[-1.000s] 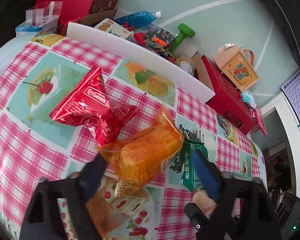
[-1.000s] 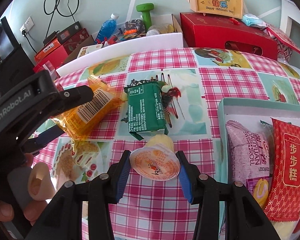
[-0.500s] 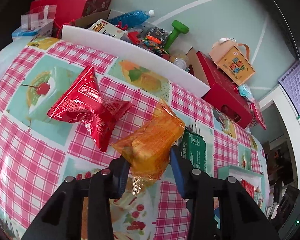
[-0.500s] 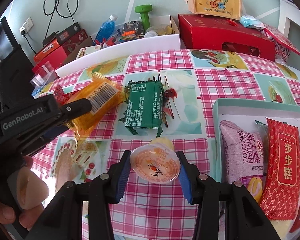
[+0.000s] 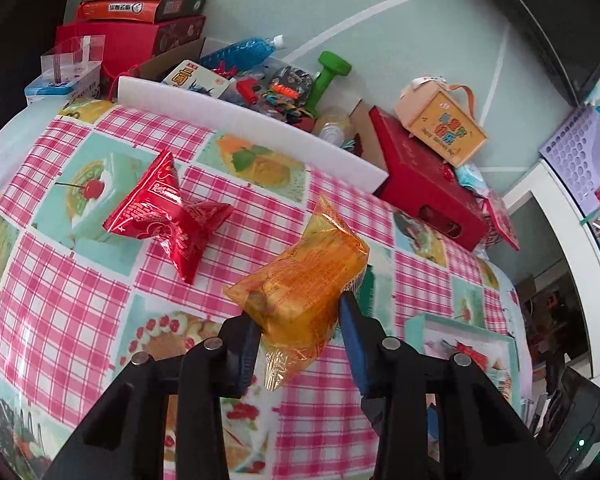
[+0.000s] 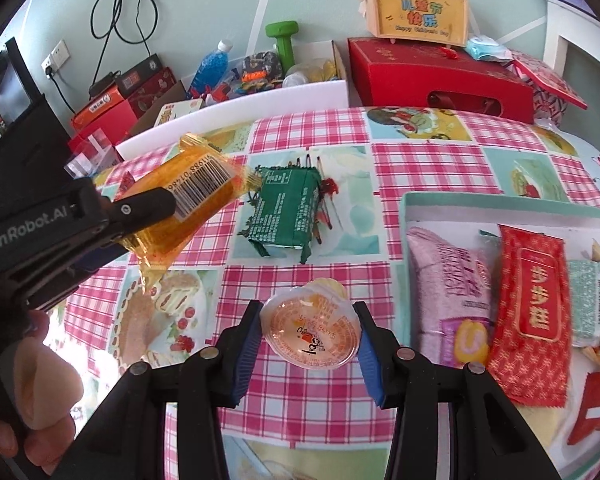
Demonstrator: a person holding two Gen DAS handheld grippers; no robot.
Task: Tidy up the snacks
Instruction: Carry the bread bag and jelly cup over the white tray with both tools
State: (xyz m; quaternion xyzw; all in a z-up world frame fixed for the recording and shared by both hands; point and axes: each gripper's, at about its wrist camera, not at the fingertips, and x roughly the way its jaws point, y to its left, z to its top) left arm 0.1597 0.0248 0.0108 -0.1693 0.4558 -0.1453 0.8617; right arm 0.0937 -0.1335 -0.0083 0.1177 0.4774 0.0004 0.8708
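On the table (image 5: 100,300), toward its left edge, I note a red snack packet (image 5: 168,216) lying flat on the checked cloth. My left gripper (image 5: 298,330) has its fingers pinching the orange snack packet (image 5: 304,296), held clear above the cloth, tilted toward the far edge. Near the table's middle a green snack packet (image 6: 286,214) lies flat. My right gripper (image 6: 306,340) has its fingers closed against the sides of a jelly cup (image 6: 310,334), lid facing the camera. At the right edge, the teal tray (image 6: 500,206) holds a pink packet (image 6: 452,292) beside a red packet (image 6: 534,304).
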